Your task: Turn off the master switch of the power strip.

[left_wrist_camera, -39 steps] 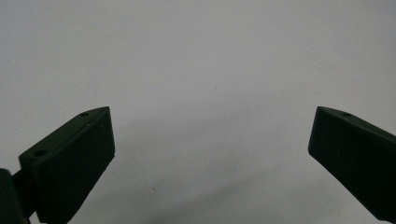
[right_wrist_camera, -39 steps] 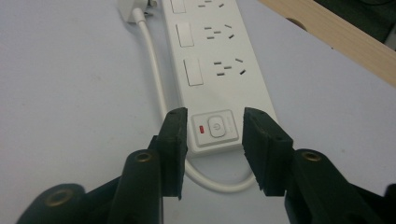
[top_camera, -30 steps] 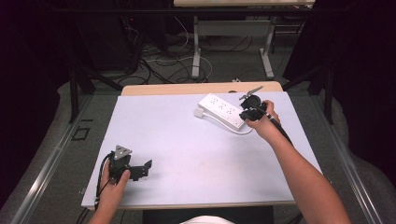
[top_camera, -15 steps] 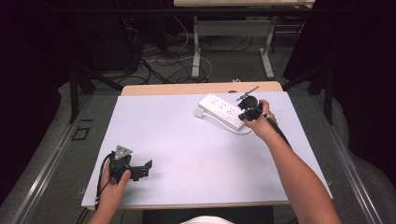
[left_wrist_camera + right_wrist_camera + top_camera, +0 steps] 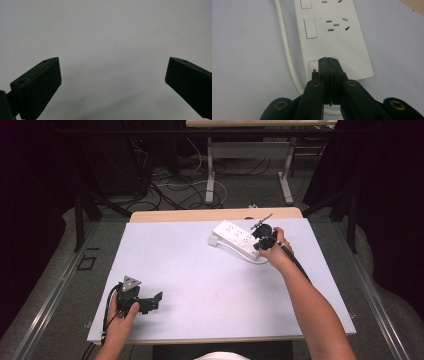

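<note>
A white power strip point(image 5: 234, 237) lies at the back right of the pale table point(image 5: 200, 270), with its white cable point(image 5: 284, 42) running along one side. My right gripper point(image 5: 261, 236) is shut, jaws together with nothing between them. Its closed tips point(image 5: 328, 60) rest on the rocker switch point(image 5: 312, 65) at the strip's near end, where a bit of red point(image 5: 314, 71) shows. Further along the strip point(image 5: 337, 45) is another switch point(image 5: 310, 28) beside a socket. My left gripper point(image 5: 155, 301) rests near the table's front left, open over bare table, with nothing between its jaws point(image 5: 112, 80).
A wooden strip point(image 5: 215, 214) edges the table's far side. Beyond it, cables and metal table legs point(image 5: 210, 175) stand on the grey floor. The person's right forearm point(image 5: 310, 305) crosses the table's right part.
My right gripper has sunk a little and shifted slightly left onto the end of the power strip. The left gripper has not moved.
</note>
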Demonstrator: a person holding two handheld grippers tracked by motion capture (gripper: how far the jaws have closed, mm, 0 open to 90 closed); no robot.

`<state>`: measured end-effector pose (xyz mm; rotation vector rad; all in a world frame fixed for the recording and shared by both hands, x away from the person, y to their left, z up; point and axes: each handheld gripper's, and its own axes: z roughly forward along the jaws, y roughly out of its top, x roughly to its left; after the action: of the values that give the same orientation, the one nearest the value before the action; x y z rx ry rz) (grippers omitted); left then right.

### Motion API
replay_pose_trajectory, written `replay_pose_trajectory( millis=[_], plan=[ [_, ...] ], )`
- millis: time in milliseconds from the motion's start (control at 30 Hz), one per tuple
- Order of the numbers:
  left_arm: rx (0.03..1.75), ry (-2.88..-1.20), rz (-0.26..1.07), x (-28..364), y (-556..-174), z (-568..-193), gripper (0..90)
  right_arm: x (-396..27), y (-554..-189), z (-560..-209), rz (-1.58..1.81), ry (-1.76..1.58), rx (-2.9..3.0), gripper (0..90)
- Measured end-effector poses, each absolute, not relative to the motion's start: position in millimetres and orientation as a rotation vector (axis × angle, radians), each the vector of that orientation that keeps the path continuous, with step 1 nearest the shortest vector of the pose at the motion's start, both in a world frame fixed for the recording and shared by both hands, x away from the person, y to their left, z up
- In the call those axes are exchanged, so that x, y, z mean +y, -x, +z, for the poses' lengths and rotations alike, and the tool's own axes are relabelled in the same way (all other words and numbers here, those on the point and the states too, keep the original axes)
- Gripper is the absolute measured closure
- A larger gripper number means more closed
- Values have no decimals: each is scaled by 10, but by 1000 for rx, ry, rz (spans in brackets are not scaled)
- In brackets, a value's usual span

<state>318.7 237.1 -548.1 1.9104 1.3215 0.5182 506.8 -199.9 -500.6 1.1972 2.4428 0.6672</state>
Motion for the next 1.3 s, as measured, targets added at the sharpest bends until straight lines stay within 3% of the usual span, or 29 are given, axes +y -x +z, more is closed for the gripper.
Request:
replay_pose_trajectory(
  millis=[1067,1300],
  plan=[
    [1319,-1916,519,2382,-3173,-5469,8,-1959,-5109,-5164,623,-1262,2425,900],
    [1317,-1911,525,2390,-3171,-5470,8,-2071,-5120,-5187,739,-1293,2419,900]
  ],
)
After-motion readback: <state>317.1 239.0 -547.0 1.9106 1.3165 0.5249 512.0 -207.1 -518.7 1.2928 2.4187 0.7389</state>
